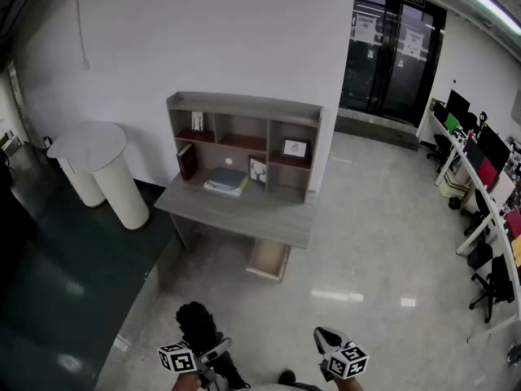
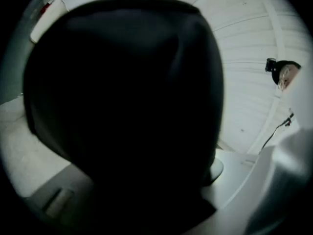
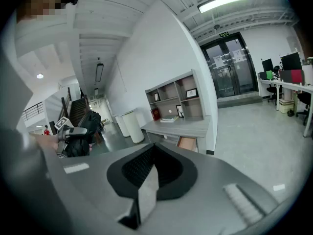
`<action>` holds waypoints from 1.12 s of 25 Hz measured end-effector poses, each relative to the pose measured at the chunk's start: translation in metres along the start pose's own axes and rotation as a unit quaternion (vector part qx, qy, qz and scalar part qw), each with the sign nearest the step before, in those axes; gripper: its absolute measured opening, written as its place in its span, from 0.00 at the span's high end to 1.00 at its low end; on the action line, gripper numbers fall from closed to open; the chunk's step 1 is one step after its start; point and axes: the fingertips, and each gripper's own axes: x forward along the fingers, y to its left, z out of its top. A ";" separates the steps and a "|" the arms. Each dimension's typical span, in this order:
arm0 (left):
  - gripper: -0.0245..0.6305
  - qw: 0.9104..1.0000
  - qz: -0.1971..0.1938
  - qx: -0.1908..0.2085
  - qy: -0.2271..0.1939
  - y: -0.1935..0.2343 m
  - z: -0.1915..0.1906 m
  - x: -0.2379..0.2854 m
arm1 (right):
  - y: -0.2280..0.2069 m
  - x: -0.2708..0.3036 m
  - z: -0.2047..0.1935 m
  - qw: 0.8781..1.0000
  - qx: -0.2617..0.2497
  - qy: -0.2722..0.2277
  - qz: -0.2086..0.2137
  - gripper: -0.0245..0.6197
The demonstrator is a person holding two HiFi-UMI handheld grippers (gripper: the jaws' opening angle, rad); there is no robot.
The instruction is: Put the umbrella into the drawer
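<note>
Standing well back from the bench [image 1: 236, 212], the person carries the umbrella [image 1: 198, 324] in the left tongs [image 1: 213, 350], which are clenched on it. The folded black bundle rises from them with its long axis roughly upright, and it blots out most of the left gripper view. Near the left tongs, on their right at the near edge, the right tongs [image 1: 327, 338] are closed pad to pad and empty. Across a wide stretch of bare floor [image 1: 366, 251], the drawer [image 1: 269, 259] stands pulled out under the right part of the bench, mouth open toward the near side. It lies far ahead, about midway between the two tongs. The loaded left hand likely has to travel forward and slightly right, then tip the umbrella flat to fit.
</note>
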 end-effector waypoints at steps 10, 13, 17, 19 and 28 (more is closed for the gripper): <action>0.59 1.000 -0.002 -0.001 0.003 -0.001 -0.003 0.002 | 0.000 -0.003 0.000 1.000 0.000 -0.001 -0.001 0.96; 0.59 1.000 -0.002 -0.003 0.003 -0.001 -0.006 0.002 | 0.000 -0.005 -0.002 1.000 -0.001 0.000 0.000 0.96; 0.59 1.000 0.002 -0.005 0.004 -0.001 -0.009 0.002 | -0.001 -0.006 -0.004 1.000 0.002 -0.001 0.002 0.96; 0.59 1.000 0.004 -0.007 0.003 -0.001 -0.012 0.002 | -0.003 -0.008 -0.004 1.000 0.009 -0.005 0.002 0.95; 0.59 1.000 0.016 -0.020 -0.004 -0.012 -0.030 0.013 | -0.022 -0.022 -0.012 1.000 0.022 -0.002 0.013 0.95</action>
